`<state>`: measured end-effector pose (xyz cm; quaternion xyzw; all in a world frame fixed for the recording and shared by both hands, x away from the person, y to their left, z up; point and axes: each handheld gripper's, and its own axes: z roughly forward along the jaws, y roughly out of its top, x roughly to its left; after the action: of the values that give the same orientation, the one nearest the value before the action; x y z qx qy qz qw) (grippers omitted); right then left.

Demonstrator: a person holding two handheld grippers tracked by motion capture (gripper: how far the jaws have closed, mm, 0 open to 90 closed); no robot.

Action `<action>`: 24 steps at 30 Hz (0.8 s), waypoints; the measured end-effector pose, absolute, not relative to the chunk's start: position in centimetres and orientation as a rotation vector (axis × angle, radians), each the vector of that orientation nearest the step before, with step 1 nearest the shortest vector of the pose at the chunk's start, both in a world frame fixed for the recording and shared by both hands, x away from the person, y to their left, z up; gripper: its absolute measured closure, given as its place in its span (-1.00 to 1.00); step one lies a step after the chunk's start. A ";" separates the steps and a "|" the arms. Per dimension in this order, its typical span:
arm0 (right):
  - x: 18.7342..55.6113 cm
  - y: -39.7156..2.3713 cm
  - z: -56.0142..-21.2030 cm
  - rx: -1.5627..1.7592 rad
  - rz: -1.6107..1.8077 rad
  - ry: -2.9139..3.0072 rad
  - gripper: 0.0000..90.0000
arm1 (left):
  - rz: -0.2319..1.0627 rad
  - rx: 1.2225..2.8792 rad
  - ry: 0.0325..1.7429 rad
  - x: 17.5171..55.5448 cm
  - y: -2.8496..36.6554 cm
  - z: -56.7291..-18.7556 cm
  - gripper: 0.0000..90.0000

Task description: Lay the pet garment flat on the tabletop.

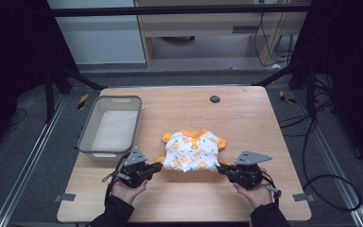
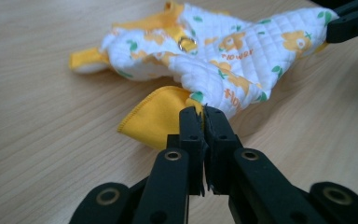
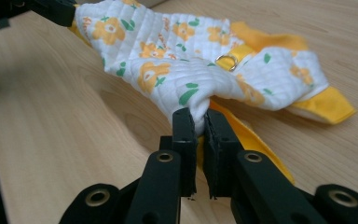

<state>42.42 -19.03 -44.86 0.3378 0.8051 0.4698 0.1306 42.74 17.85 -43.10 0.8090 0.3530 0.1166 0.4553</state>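
A small quilted garment (image 1: 191, 151), white with orange flowers, green leaves and yellow trim, is lying near the middle of the wooden table (image 1: 246, 118), toward the person's side. Its far part is resting on the wood, while the two near corners are being pinched and pulled outward, so the near edge is stretching between the two grippers and lifting off the surface. A small metal ring (image 2: 186, 44) is sitting on the yellow band at the garment's neck.

The left gripper (image 1: 157, 166) is gripping the garment's near left corner; in the left gripper view its fingers (image 2: 191, 126) are pressing together on the quilted cloth beside a yellow flap. The right gripper (image 1: 220, 167) is gripping the near right corner; in the right gripper view its fingers (image 3: 184, 128) are clamping a bunched fold of the white fabric, with yellow lining trailing beneath. Each gripper is being held in one of the person's hands, the dark sleeves coming in from the near edge of the table.

To the left of the garment, well apart from it, a grey plastic basket (image 1: 87, 132) is standing on the table's left side. A small dark round disc (image 1: 214, 99) is sitting near the far edge of the table.
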 end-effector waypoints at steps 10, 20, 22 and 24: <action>46.2 -19.1 -44.3 1.212 1.365 2.259 0.84 | 0.316 1.959 0.987 46.5 17.0 -43.0 0.92; 50.7 -17.6 -48.1 1.266 1.174 2.222 0.70 | 0.331 1.943 1.109 50.2 16.5 -46.4 0.64; 50.6 -17.7 -48.0 1.248 1.159 2.217 0.66 | 0.352 1.940 1.108 50.1 16.6 -46.3 0.35; 50.0 -18.3 -47.0 1.210 1.182 2.176 0.55 | 0.395 1.913 1.076 49.4 17.5 -45.5 0.17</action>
<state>49.97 -18.34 -46.96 0.4308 0.7750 0.4210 0.1914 49.38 17.51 -45.54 0.7702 0.4332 0.1591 0.4402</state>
